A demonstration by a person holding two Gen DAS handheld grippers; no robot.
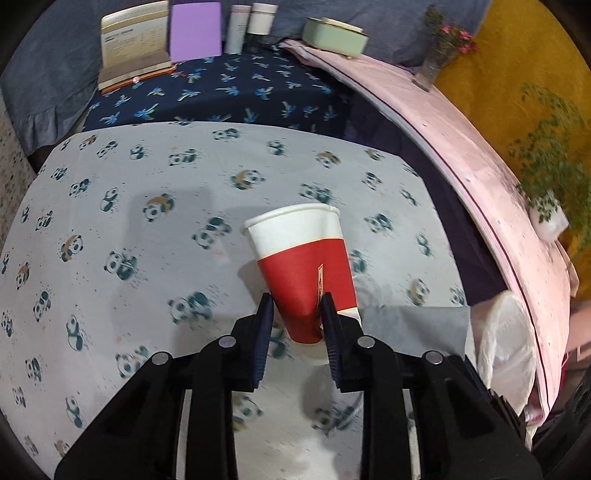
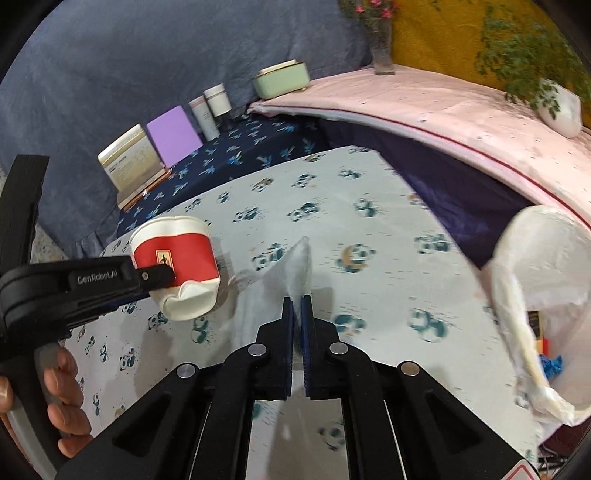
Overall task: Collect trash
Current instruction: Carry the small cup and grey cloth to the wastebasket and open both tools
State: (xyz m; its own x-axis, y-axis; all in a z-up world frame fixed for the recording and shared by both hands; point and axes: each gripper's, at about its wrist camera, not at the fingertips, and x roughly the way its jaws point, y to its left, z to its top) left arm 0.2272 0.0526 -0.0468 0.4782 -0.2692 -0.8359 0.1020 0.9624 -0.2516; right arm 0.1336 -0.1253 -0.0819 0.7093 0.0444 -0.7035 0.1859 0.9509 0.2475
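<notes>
Black-and-blue left gripper (image 1: 297, 302) clamped on red-and-white crumpled paper cup (image 1: 304, 266), rim pointing away, base dented, lifted above pale panda-print tablecloth (image 1: 129, 192). Right gripper (image 2: 297, 301) pressed together, pinching thin white tissue sheet (image 2: 280, 273), draped just beside the cup. Off to the right, white plastic trash bag (image 2: 517, 266) gaping open at the table edge, coloured scraps inside. Further back: navy palm-print cloth (image 1: 240, 96), cream open book (image 1: 133, 40), purple card (image 1: 195, 31), mint-green tin box (image 1: 332, 37) on pink ledge (image 1: 461, 147).
</notes>
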